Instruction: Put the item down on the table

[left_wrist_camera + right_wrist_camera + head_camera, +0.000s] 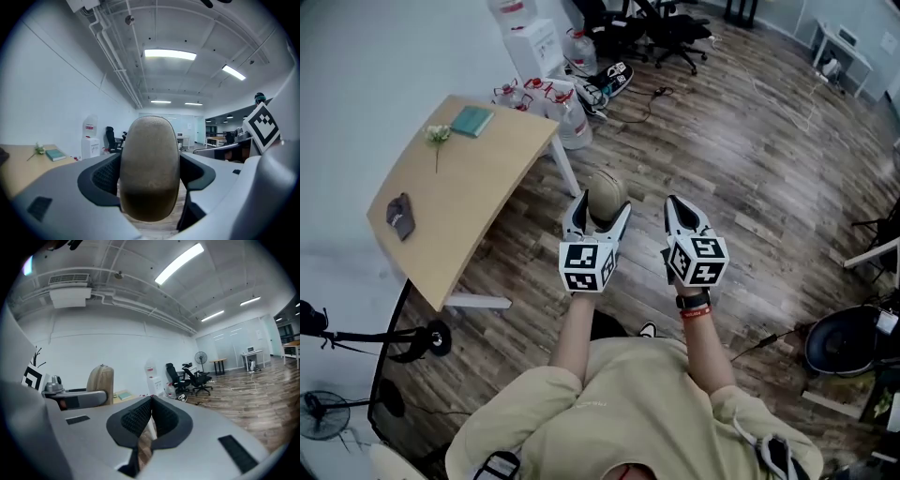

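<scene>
Clamped in the left gripper [600, 208] — a tan, grainy egg-shaped item [149, 159]; at three o'clock, right gripper [150, 414] with ribbed pads pinched together.

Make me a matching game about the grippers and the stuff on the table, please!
Things:
1. left hand-held gripper
2. right hand-held gripper
3. book
4. rounded item

Descriptions:
A. teal, lying on the table
B. tan, held up in the air
C. jaws together, nothing between them
D. jaws wide apart, gripping something

Pairs: 1-D, 2-C, 3-A, 4-B.
</scene>
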